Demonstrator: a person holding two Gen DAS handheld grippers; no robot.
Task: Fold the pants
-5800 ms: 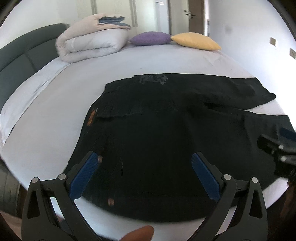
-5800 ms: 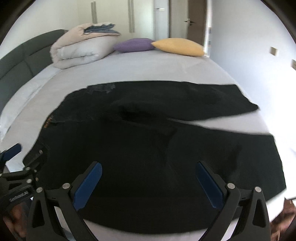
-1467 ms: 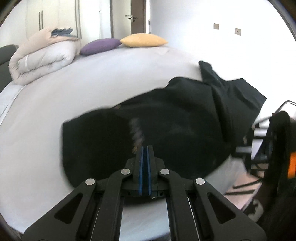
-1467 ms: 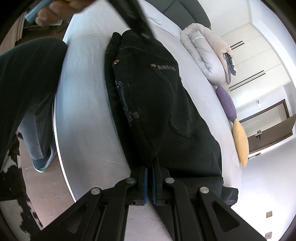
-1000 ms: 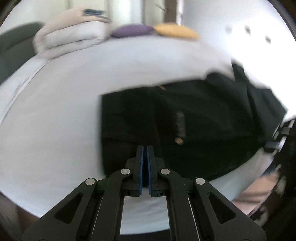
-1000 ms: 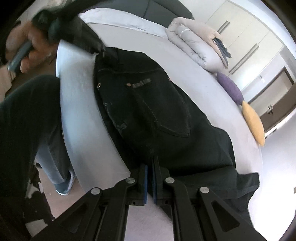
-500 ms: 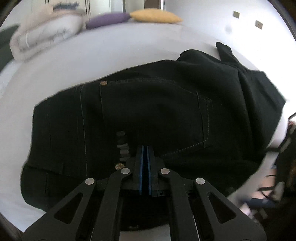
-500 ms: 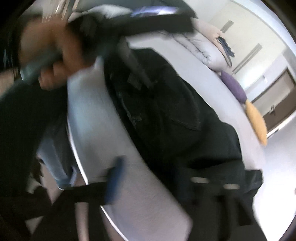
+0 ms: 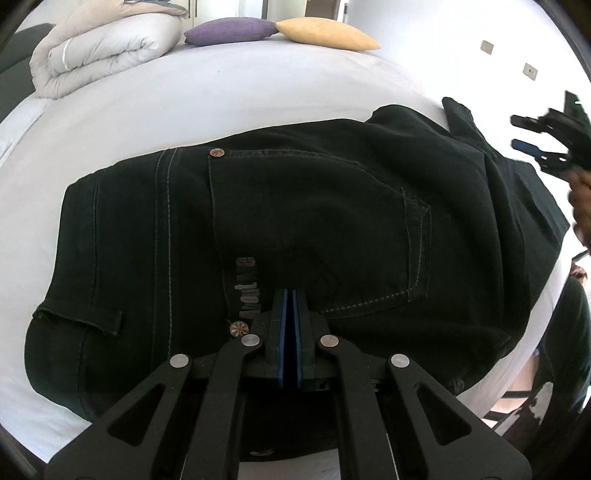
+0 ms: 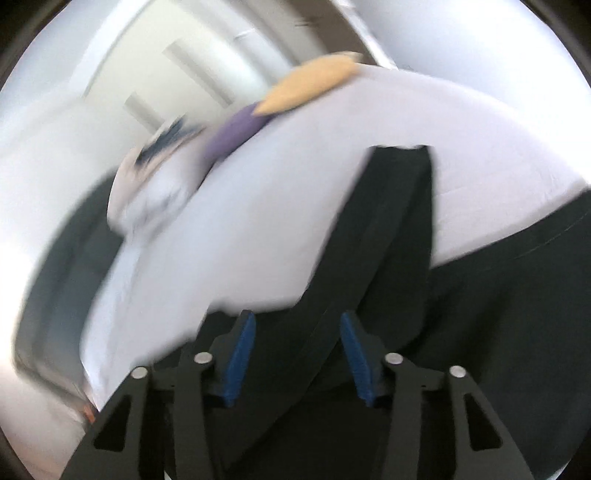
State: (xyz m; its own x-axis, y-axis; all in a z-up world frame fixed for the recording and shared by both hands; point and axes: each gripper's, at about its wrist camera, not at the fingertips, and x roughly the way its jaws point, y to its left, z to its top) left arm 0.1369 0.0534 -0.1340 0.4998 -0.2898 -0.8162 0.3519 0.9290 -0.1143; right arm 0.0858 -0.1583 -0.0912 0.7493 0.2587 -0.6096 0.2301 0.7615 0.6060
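The black pants lie folded lengthwise on the white bed, back pocket up, waistband to the left. My left gripper is shut on the near edge of the pants at the seat. My right gripper is open, its blue pads apart over the leg end of the pants; this view is blurred. It also shows at the far right of the left wrist view, raised above the legs.
A rolled beige duvet, a purple pillow and a yellow pillow sit at the far end of the bed. The bed's near edge runs just below my left gripper. The person's legs stand at the right.
My right gripper has let go of the pants, opened and swung toward the leg end. My left gripper stays shut on the pants, which now lie flatter on the bed.
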